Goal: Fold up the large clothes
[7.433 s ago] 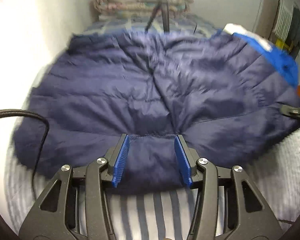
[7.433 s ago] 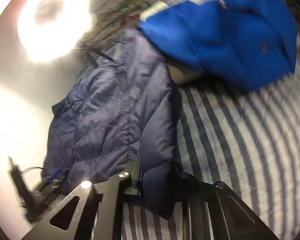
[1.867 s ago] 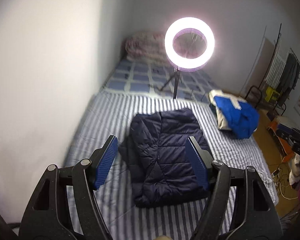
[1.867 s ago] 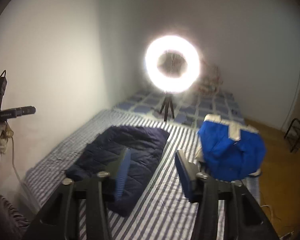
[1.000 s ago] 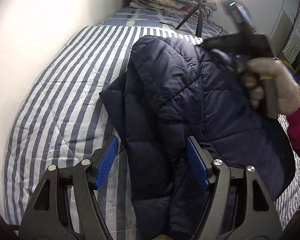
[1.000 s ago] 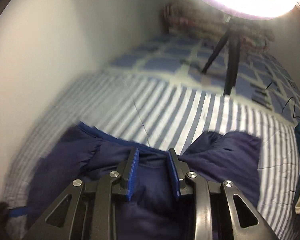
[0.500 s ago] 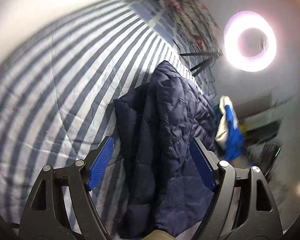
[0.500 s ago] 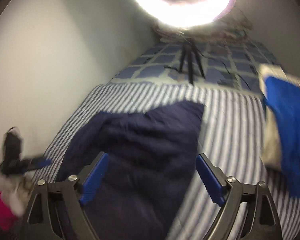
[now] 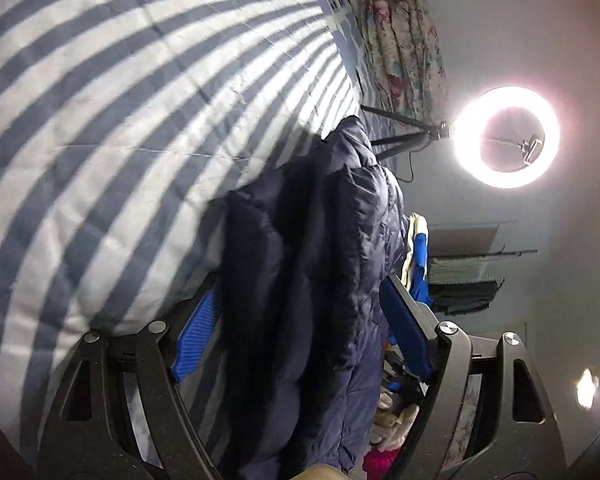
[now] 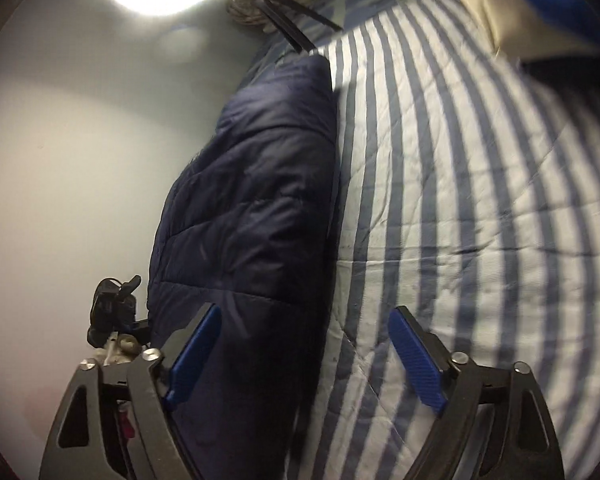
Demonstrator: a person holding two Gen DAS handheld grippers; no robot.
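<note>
A navy quilted puffer jacket [image 9: 312, 280] lies folded on the blue-and-white striped bed [image 9: 120, 100]. My left gripper [image 9: 300, 332] is open, its blue pads on either side of the jacket's left edge, low over the bed. In the right wrist view the same jacket [image 10: 252, 208] shows from its right side. My right gripper [image 10: 304, 360] is open and straddles the jacket's right edge where it meets the striped bed [image 10: 480, 200]. Both views are rolled sideways.
A lit ring light on a tripod [image 9: 506, 136] stands at the head of the bed, beside a rolled floral quilt [image 9: 404, 40]. A blue and cream garment [image 10: 540, 8] lies on the bed's right side. Clothes hang on a rack [image 9: 464, 276] beyond.
Both grippers have dropped low to the jacket's two sides and rolled sideways. The right gripper, nearly shut on the jacket a second ago, is open.
</note>
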